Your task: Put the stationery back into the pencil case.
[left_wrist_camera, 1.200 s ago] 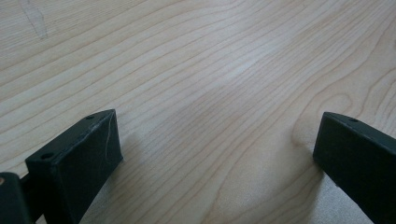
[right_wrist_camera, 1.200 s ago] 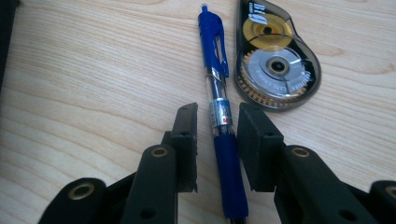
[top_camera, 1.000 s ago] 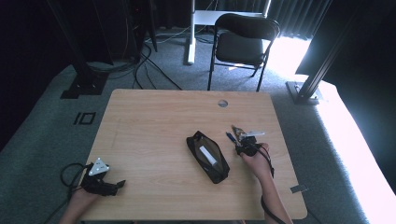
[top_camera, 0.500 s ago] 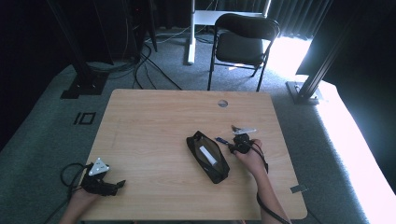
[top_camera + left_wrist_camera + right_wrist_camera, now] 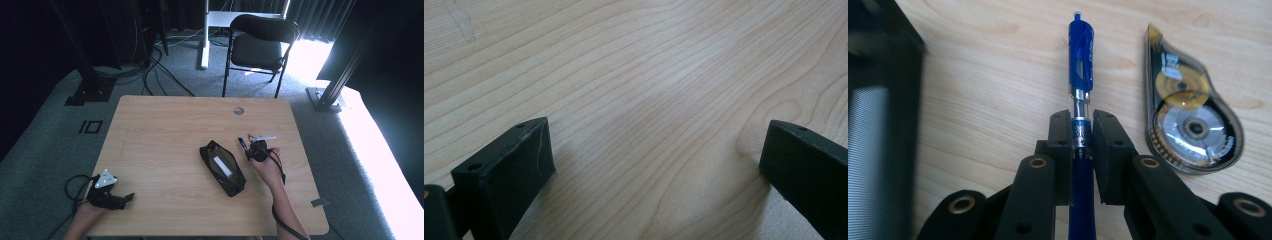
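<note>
A blue pen (image 5: pixel 1081 75) is clamped between the jaws of my right gripper (image 5: pixel 1082 131), which is shut on its barrel; its clip end points away from me. In the high view the right gripper (image 5: pixel 248 148) is just right of an open black pencil case (image 5: pixel 222 168) with a white item inside, and the pen (image 5: pixel 242 142) sticks out toward the far side. A correction tape dispenser (image 5: pixel 1186 126) lies on the wood to the right of the pen. My left gripper (image 5: pixel 125 198) rests near the table's front left corner, its jaws wide apart over bare wood (image 5: pixel 659 125).
The wooden table (image 5: pixel 170 130) has a round cable hole (image 5: pixel 238 110) at its far edge. A black chair (image 5: pixel 260 47) and a white desk leg stand beyond the table. Cables run over the grey floor at the back left.
The right gripper has moved left toward the pencil case, carrying the blue pen. The left gripper has stayed put.
</note>
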A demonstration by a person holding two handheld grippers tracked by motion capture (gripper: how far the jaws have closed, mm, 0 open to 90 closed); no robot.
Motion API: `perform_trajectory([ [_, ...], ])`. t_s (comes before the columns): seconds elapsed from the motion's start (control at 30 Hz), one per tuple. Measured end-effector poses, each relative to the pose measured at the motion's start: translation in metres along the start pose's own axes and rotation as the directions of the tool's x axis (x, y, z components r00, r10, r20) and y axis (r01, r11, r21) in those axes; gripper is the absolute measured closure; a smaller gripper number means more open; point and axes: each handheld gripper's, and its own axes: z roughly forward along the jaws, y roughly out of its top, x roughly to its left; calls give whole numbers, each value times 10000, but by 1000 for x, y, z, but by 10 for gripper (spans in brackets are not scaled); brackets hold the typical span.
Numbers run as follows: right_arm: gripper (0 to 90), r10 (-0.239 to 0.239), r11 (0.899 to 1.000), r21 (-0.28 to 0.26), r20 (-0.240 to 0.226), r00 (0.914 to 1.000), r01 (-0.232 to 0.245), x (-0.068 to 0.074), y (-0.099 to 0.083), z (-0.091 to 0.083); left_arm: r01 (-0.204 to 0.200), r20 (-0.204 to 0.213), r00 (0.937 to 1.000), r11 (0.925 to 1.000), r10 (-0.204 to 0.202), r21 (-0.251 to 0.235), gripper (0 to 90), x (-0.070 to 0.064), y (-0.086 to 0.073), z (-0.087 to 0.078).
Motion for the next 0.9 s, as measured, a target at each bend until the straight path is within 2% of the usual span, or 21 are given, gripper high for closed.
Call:
perform_trajectory([
  [0.3, 792, 245, 9979, -594, -222, 9995, -258, 7, 15, -31, -1, 0, 10000, 10000, 1, 1, 11, 0, 0, 0],
  [0.4, 793, 246, 9952, -939, -486, 9985, -290, 13, 19, -41, 0, -1, 10000, 10000, 0, 2, 11, 0, 0, 0],
  [0.57, 793, 263, 9923, -1188, -721, 9971, -347, 21, 22, -52, -3, -2, 10000, 10000, 3, 3, 11, 0, 0, 0],
  [0.67, 793, -118, 9922, -1244, -898, 9959, 6, 35, 24, -62, -3, -2, 10000, 10000, 3, 3, 11, 0, 0, 0],
  [0.9, 793, -517, 9884, -1486, -1362, 9893, 312, 60, 24, -72, -6, -2, 10000, 10000, 6, 3, 11, 0, 0, 0],
])
